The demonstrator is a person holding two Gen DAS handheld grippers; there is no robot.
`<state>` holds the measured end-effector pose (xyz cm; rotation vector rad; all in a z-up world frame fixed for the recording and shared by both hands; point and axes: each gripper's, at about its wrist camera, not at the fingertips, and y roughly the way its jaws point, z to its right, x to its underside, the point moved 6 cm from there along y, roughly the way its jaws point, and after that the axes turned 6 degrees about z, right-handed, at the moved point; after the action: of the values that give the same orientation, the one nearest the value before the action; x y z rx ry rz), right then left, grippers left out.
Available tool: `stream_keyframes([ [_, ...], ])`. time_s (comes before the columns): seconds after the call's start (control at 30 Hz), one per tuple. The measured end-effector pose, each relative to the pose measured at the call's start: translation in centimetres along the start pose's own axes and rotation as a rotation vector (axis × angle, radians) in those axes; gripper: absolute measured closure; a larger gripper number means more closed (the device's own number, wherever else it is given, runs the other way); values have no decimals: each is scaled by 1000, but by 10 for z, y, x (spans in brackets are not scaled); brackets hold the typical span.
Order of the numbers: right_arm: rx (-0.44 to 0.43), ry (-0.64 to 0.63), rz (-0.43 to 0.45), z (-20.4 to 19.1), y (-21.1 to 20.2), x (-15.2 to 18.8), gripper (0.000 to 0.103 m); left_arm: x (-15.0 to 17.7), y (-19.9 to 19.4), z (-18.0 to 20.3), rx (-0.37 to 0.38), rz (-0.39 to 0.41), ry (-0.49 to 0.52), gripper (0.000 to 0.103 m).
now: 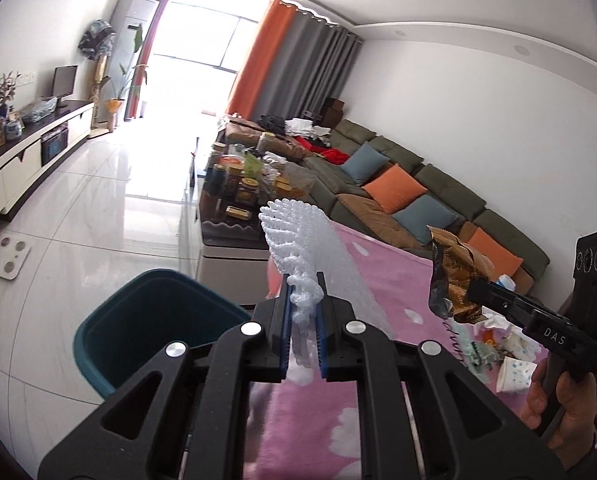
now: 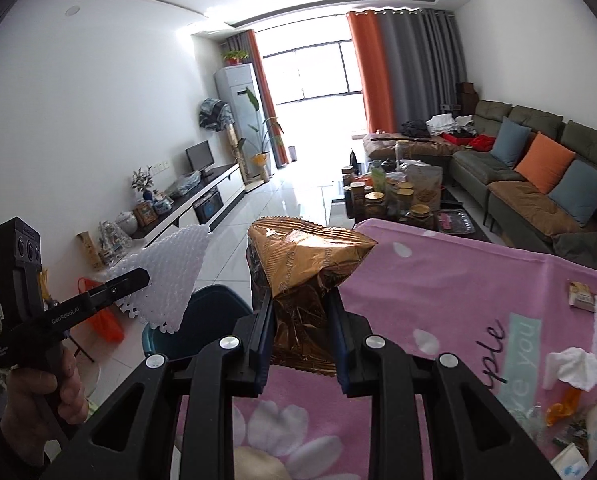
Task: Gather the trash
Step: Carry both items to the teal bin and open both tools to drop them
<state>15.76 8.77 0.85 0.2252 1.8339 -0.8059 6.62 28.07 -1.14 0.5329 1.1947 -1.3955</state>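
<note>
My left gripper [image 1: 303, 294] is shut on a white foam net sleeve [image 1: 298, 236], held up over the left edge of the pink-covered table [image 1: 394, 292]. It also shows in the right wrist view [image 2: 170, 276]. My right gripper [image 2: 300, 300] is shut on a crumpled gold-brown snack wrapper [image 2: 302, 264], seen from the left wrist too [image 1: 454, 280]. A teal trash bin [image 1: 146, 320] stands on the floor below and left of the left gripper; its rim shows in the right wrist view [image 2: 214, 300]. More trash lies on the table: tissues [image 2: 574, 368], a paper cup [image 1: 514, 374], scraps.
A coffee table [image 1: 234, 188] crowded with jars stands beyond the pink table. A green sofa [image 1: 418, 184] with cushions runs along the right wall. A TV cabinet [image 1: 30, 148] lines the left wall. White tile floor [image 1: 98, 208] lies between.
</note>
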Motion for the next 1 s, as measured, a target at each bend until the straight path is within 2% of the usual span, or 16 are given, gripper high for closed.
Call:
stream_keyframes([
  [0.17, -89, -43, -91, -44, 48, 1, 79, 4, -10, -59, -109, -33, -29, 93],
  [0.37, -153, -92, -228, -85, 107, 13, 79, 24, -5, -114, -191, -113, -56, 93],
  [0.57, -172, -140, -379, -110, 150, 42, 79, 52, 27, -138, -232, -206, -94, 91],
  [0.63, -166, -162, -417, -116, 162, 50, 79, 60, 40, -141, -241, -251, -93, 85],
  [0.7, -172, -169, -446, -120, 170, 55, 76, 71, 47, -136, -261, -262, -90, 81],
  [0.77, -172, -182, -474, -125, 175, 60, 72, 74, 54, -140, -273, -264, -94, 62],
  [0.87, -172, -195, -483, -127, 179, 63, 66, 71, 59, -145, -282, -249, -96, 52],
  [0.9, -175, -192, -487, -127, 181, 64, 59, 70, 62, -144, -287, -245, -94, 49],
  [0.97, -179, -179, -481, -127, 181, 63, 57, 69, 58, -145, -291, -229, -110, 39],
  [1.0, -186, -167, -481, -126, 182, 63, 53, 66, 57, -146, -290, -218, -116, 36],
])
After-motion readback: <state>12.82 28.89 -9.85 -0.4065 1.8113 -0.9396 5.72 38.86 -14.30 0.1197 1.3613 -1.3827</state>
